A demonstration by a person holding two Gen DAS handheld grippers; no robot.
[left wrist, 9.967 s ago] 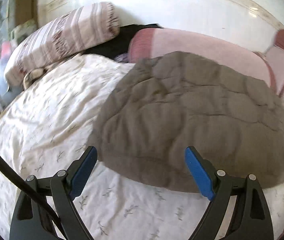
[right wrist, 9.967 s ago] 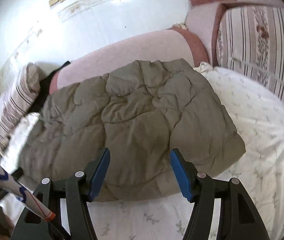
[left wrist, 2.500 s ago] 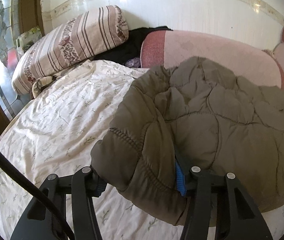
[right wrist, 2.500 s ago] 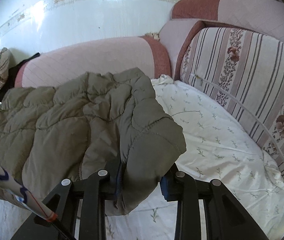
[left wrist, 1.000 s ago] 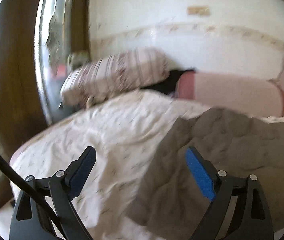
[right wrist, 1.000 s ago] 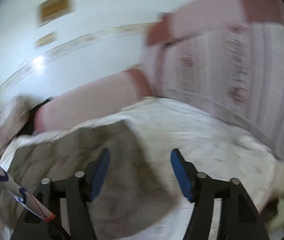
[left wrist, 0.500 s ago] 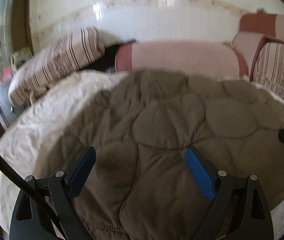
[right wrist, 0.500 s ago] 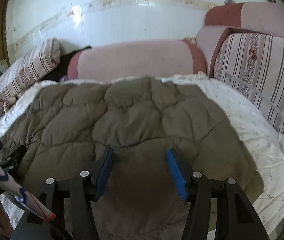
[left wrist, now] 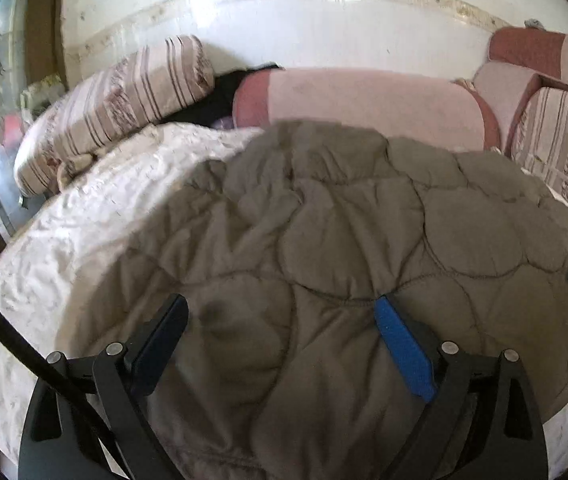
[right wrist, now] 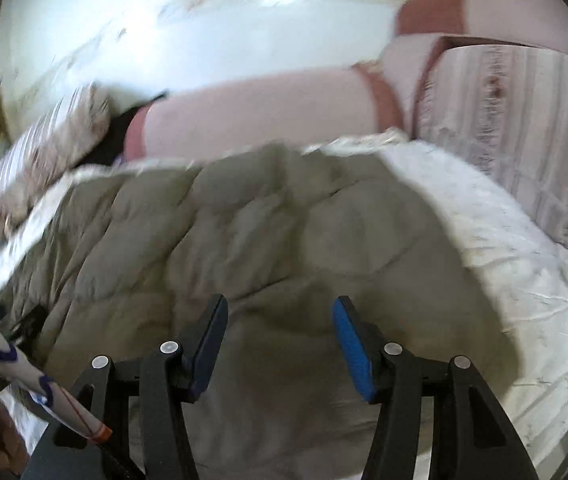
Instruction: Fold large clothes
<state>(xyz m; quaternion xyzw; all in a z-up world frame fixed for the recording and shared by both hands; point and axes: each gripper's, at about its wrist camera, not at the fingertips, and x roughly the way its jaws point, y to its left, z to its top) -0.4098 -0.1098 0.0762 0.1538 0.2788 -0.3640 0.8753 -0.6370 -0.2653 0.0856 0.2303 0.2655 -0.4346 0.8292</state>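
On the bed (left wrist: 64, 240), the coat (left wrist: 324, 240) now lies spread flat, released since the lifted fold moments ago. My left gripper (left wrist: 280, 320) and right gripper (right wrist: 280, 320) both hover above it, jaws apart, empty. Next fold pending, I judge.

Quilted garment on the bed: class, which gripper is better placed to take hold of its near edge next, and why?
Probably the left gripper: open, straddling a stitched seam of the quilted garment, in a sharp view. The right gripper, also open, hovers over plainer fabric in a blurred view.
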